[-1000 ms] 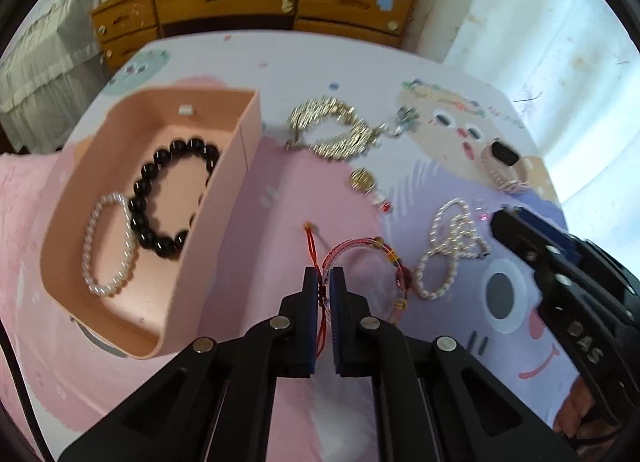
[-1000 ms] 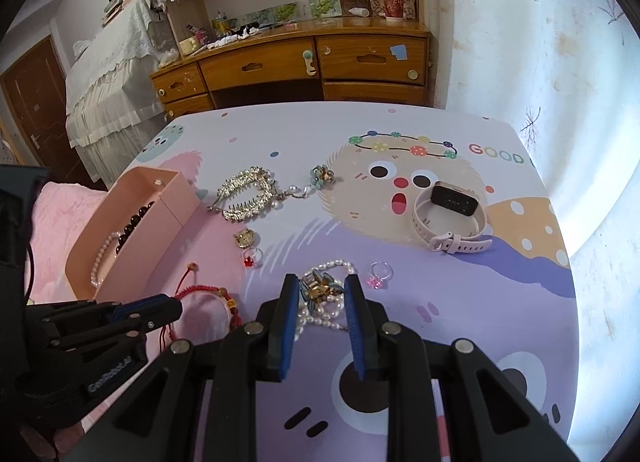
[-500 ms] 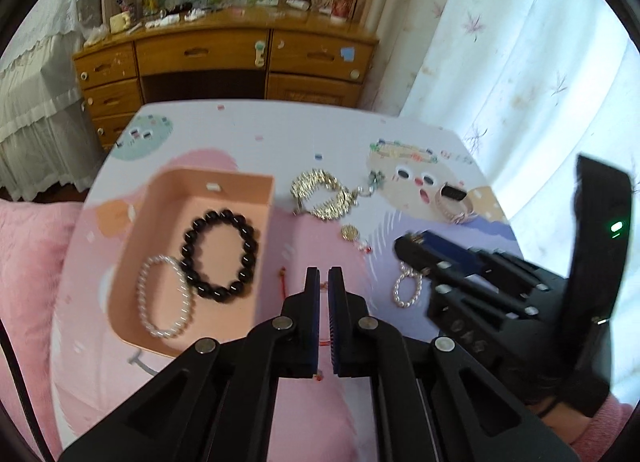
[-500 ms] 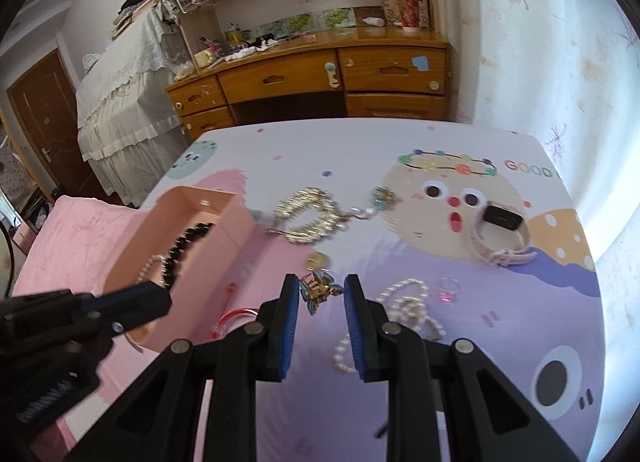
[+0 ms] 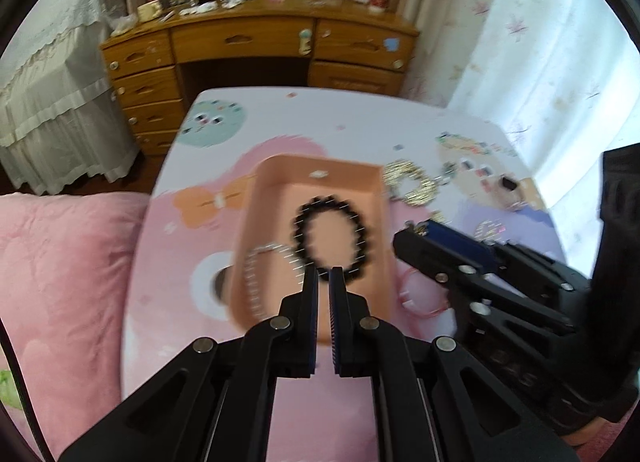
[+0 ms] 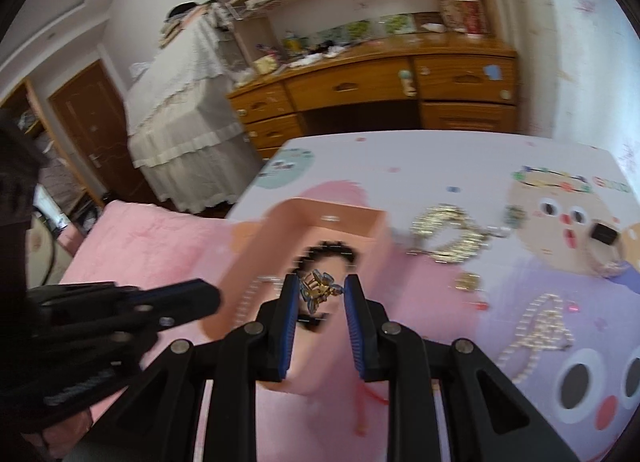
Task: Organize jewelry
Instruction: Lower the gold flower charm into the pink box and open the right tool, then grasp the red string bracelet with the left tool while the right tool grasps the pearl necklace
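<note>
A pink open box [image 5: 276,189] [image 6: 256,246] on the table holds a black bead bracelet [image 5: 356,221] and a white pearl bracelet [image 5: 256,286]. My right gripper [image 6: 320,289] is shut on a small gold and blue brooch [image 6: 318,289], held above the box. My left gripper [image 5: 324,276] is shut and empty, raised over the box's near end. A red cord bracelet [image 5: 424,298] lies on the table right of the box, next to the right gripper [image 5: 420,232]. A pearl necklace [image 6: 540,326] and a gold chain piece [image 6: 448,234] lie further right.
A pale watch [image 6: 604,246] and a small gold charm [image 6: 466,282] lie on the cartoon tablecloth [image 6: 440,165]. A pink quilt [image 5: 60,282] lies left of the table. A wooden desk with drawers [image 5: 256,49] stands behind.
Both grippers rose and swung left. My right gripper carried the brooch from the pearl necklace to above the pink box. My left gripper let go of the red cord bracelet, which stays on the table.
</note>
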Demonstrator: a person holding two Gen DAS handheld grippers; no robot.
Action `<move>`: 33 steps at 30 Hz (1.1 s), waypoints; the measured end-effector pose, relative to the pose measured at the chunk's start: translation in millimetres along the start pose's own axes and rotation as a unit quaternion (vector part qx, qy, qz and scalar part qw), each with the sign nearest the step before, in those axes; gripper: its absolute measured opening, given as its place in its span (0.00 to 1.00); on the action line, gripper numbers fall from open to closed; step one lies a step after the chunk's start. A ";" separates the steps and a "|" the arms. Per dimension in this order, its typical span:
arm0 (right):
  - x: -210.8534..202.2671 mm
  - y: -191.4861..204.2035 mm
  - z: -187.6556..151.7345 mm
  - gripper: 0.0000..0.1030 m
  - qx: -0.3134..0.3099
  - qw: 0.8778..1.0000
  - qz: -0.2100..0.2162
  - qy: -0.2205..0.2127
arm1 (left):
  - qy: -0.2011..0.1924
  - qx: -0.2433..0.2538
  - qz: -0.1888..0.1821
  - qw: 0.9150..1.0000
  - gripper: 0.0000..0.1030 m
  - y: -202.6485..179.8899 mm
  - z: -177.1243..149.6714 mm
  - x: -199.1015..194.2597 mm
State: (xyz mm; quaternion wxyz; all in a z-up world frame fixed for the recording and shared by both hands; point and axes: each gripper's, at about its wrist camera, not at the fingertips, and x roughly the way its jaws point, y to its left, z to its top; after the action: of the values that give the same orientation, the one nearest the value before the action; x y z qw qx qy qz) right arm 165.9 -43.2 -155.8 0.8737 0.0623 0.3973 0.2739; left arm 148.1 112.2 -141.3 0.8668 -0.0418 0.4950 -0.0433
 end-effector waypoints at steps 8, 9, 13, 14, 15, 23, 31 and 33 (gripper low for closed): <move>27.4 19.1 -12.1 0.58 0.033 0.998 0.006 0.048 | 0.044 -0.020 0.023 0.999 0.12 36.8 -9.3 14.3; 25.6 16.4 -13.5 0.59 0.039 0.998 0.009 0.045 | 0.044 -0.021 0.020 0.999 0.16 36.5 -9.4 14.5; 16.4 2.4 -18.7 0.62 0.049 0.998 -0.017 0.040 | 0.049 -0.021 0.010 0.999 0.49 26.2 -12.0 15.5; 13.3 -3.0 -20.3 0.63 0.051 0.998 -0.024 0.040 | 0.048 -0.022 0.005 0.999 0.51 20.9 -13.2 15.0; 9.9 -9.1 -22.1 0.63 0.052 0.997 -0.034 0.039 | 0.049 -0.023 0.005 0.998 0.56 15.5 -14.5 14.3; -14.3 -65.6 -37.2 0.72 0.061 0.989 -0.123 0.054 | 0.068 -0.043 -0.001 0.997 0.79 -25.9 -28.0 8.6; -20.3 -117.2 -45.4 0.73 0.001 0.978 -0.188 0.088 | 0.094 -0.029 -0.040 0.994 0.79 -88.5 -45.6 26.0; -18.2 -123.1 -47.6 0.74 -0.030 0.976 -0.195 0.098 | 0.095 -0.024 -0.027 0.995 0.79 -102.5 -47.3 34.2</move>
State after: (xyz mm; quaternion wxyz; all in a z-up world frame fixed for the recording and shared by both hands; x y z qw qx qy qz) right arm 174.3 -161.6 -216.2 0.8687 -0.0692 0.4769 0.1151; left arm 121.2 5.0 -182.7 0.8128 -0.0719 0.5750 -0.0589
